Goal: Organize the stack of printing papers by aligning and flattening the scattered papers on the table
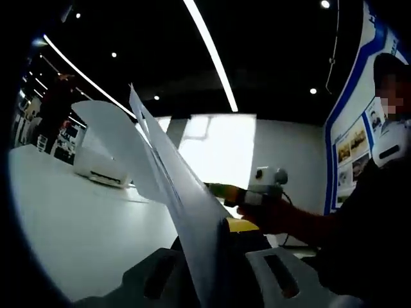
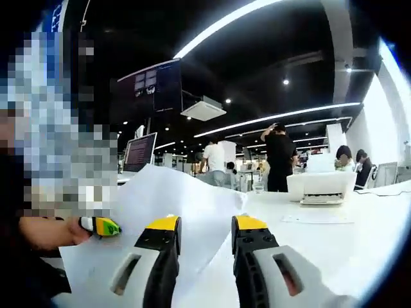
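Observation:
White printing papers (image 1: 168,186) stand on edge, curling up from between my left gripper's (image 1: 212,236) jaws, which are shut on their lower edge. The sheets fan apart toward the top left. In the right gripper view the same papers (image 2: 186,202) spread wide over the white table (image 2: 359,244), just beyond my right gripper (image 2: 207,224). That gripper is open, its yellow fingertips (image 2: 164,223) apart with nothing between them. A person's hand holds the left gripper (image 2: 99,226) at the papers' left edge. The right gripper (image 1: 260,192) shows behind the papers, held in a hand.
A white printer (image 2: 321,186) sits on the table to the right with a loose sheet (image 2: 318,219) in front of it; the printer (image 1: 99,168) also appears far left. Several people (image 2: 279,157) and a monitor (image 2: 139,153) stand behind.

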### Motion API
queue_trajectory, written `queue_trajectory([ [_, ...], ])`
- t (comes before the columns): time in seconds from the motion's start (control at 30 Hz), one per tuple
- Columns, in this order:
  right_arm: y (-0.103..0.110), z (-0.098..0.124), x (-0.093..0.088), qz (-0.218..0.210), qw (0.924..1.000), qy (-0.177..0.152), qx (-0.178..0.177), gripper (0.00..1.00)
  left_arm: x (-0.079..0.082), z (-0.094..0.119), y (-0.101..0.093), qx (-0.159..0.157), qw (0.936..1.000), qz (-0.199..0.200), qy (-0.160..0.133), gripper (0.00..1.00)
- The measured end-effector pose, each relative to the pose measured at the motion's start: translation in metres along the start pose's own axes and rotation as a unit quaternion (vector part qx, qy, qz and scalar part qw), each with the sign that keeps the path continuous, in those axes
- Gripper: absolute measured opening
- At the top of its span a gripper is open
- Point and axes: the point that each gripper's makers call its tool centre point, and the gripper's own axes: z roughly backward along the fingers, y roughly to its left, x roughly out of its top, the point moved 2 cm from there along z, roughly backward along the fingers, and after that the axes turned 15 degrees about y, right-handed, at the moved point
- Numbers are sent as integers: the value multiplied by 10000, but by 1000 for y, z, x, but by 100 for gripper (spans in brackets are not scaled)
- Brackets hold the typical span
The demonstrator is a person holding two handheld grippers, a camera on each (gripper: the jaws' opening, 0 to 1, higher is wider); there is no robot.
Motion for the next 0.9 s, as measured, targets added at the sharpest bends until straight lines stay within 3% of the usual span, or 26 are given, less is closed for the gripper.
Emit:
queue_trajectory([
  [0.23,-20,27,2,71,9994,-34,-347,26,0,0,1,18,10000,9,5,9],
  [0.63,-25,63,7,252,9984,-70,-499,32,-1,0,2,47,10000,39,18,9],
  [0.77,-17,67,-16,638,9952,597,-439,33,-1,0,2,48,10000,37,17,9],
  [0.9,-16,75,-25,834,9921,790,-510,33,-1,-1,1,34,10000,45,22,9],
])
